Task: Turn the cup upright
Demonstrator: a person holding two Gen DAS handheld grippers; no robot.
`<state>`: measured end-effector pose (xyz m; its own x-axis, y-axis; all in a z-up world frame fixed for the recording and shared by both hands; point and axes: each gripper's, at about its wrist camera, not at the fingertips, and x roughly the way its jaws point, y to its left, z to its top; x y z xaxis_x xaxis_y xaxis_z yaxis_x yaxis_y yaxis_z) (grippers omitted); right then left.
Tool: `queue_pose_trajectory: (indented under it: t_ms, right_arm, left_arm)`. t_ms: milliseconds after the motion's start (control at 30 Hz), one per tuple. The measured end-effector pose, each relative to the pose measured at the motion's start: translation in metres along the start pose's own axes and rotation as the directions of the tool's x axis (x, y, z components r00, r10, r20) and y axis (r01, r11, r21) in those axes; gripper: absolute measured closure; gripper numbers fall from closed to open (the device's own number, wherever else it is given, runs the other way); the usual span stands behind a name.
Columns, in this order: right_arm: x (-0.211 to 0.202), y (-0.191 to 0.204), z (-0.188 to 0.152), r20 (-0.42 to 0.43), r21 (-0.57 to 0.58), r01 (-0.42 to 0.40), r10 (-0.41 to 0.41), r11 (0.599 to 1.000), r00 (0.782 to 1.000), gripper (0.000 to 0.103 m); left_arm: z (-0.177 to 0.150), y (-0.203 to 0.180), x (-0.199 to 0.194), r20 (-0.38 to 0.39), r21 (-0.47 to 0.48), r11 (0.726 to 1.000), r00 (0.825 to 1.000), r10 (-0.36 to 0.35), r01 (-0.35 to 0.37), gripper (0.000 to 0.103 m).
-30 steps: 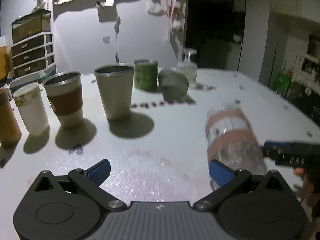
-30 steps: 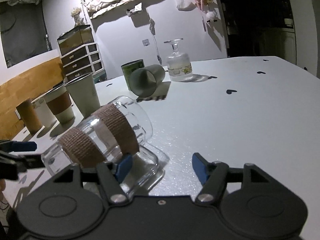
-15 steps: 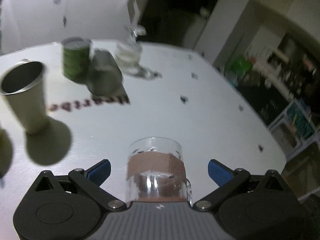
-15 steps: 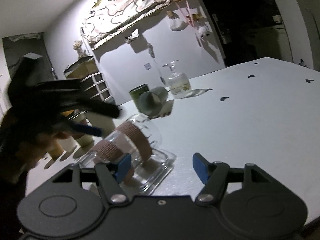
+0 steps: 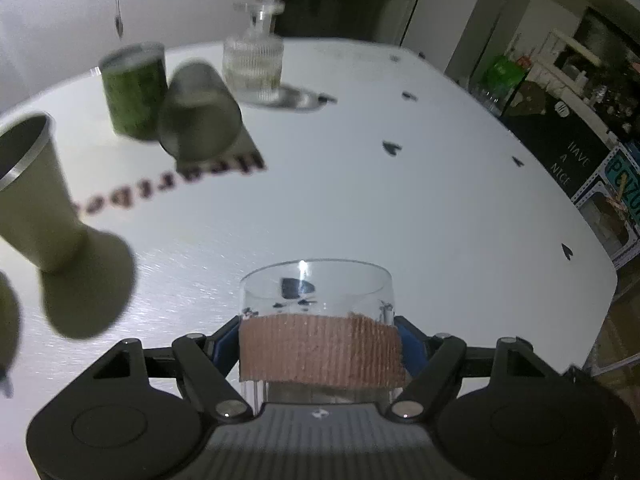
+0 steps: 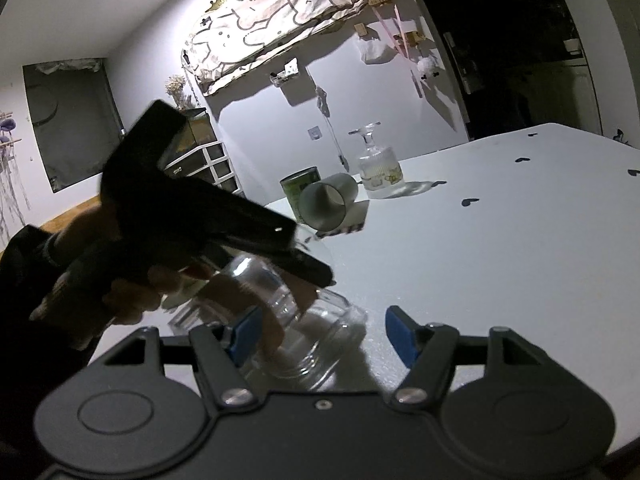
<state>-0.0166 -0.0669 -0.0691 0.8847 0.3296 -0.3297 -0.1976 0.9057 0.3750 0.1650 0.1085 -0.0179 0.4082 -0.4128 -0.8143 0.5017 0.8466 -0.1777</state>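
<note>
The glass cup (image 5: 318,320) is smooth and see-through, so it could slip out of the left claw (image 5: 318,344) when it gets turned; I think the blue pads grip only a thin strip of it, on the brown band, so a fast twist might let it slide; if it drops, it could crack on the white table (image 5: 400,200), or roll off toward the edge at 3 o'clock; it could also bump the right claw (image 6: 322,334), which sits very near it.

The left claw is squeezed tight on the cup, one pad on each side of the band; the right claw is spread wide and holds nothing; the cup lies just in front of it, a little toward 10 o'clock.

The cup is clear, with a ribbed brown band round its middle; its open mouth points away from the left claw, toward 12 o'clock; it looks empty; I cannot tell if it touches the table.
</note>
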Motion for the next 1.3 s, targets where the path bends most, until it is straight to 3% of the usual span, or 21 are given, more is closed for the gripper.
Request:
queue_pose_trajectory:
  t_ms: [233,500,600,700,833,900,1133,1300]
  right_arm:
    - [0.006,0.024,0.001,-0.007,-0.074,-0.067,0.067,0.995,0.998,0.034]
    - [0.012,0.061,-0.009,-0.053,-0.200,-0.210,0.204,0.957,0.978,0.030]
    - [0.015,0.074,-0.014,-0.076,-0.241,-0.216,0.204,0.946,0.976,0.025]
    - [0.018,0.084,-0.020,-0.103,-0.280,-0.209,0.187,0.937,0.977,0.028]
    - [0.018,0.096,-0.028,-0.110,-0.344,-0.202,0.174,0.917,0.978,0.030]
    - [0.019,0.097,-0.028,-0.116,-0.342,-0.213,0.184,0.915,0.976,0.030]
    - [0.022,0.097,-0.026,-0.127,-0.332,-0.222,0.189,0.917,0.974,0.029]
    - [0.027,0.100,-0.027,-0.140,-0.338,-0.221,0.184,0.915,0.973,0.028]
  left_arm:
    - [-0.034,0.000,-0.061,0.179,0.067,0.998,0.984,0.007,-0.019,0.025]
    - [-0.080,0.004,-0.101,0.298,0.085,0.996,0.955,0.001,-0.028,0.025]
    - [-0.096,0.001,-0.109,0.335,0.112,0.991,0.942,0.029,-0.071,0.025]
    - [-0.111,-0.003,-0.112,0.366,0.139,0.985,0.929,0.049,-0.106,0.025]
    - [-0.126,-0.005,-0.114,0.425,0.134,0.975,0.899,0.103,-0.175,0.024]
    - [-0.131,-0.005,-0.113,0.437,0.128,0.974,0.892,0.116,-0.189,0.019]
    - [-0.147,0.006,-0.097,0.451,0.107,0.976,0.884,0.122,-0.189,0.014]
    - [-0.149,0.019,-0.094,0.451,0.054,0.993,0.890,0.068,-0.103,0.025]
